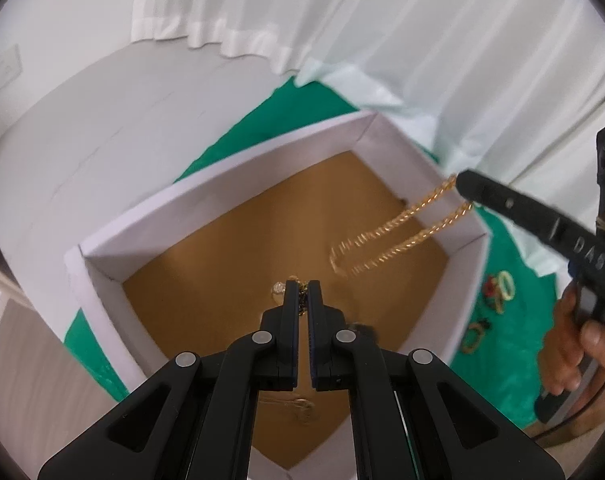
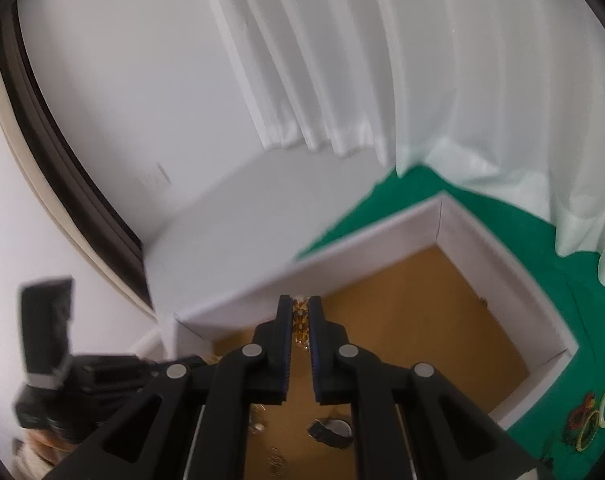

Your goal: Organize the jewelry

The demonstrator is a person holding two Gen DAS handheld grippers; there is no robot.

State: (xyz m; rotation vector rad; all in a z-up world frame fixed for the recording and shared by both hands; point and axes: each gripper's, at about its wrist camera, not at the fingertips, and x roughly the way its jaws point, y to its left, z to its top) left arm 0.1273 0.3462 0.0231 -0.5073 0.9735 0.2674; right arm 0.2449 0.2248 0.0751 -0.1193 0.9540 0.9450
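Jewelry is going into a shallow white-walled box with a brown cardboard floor (image 1: 222,216), which sits on a bright green cloth (image 1: 278,108) in front of white curtains (image 1: 422,40). The left gripper (image 1: 302,286), black with two fingers, hangs over the middle of the box, and its jaws are pinched to a narrow slit on a thin dark chain with a small pale pendant (image 1: 279,288) showing just to the left of the fingertips. Over on the right side of the left wrist view, the right gripper (image 1: 464,188) reaches in above the box's right wall, held in a person's hand (image 1: 574,344), and from its tip dangles a thick twisted gold chain (image 1: 402,232) in a long loop, the lower end blurred over the cardboard floor. The right wrist view confirms the grip: its jaws are closed tight on those gold links (image 2: 301,322), which show amber between the pads. Inside the box, near its lower edge, lies a dark round piece, possibly a watch (image 2: 330,432), along with a few faint small items too blurred to name. Outside the box, on the green cloth to the right, a little cluster of coloured rings and bangles (image 2: 594,416), yellowish, red and dark, waits well apart from both grippers.
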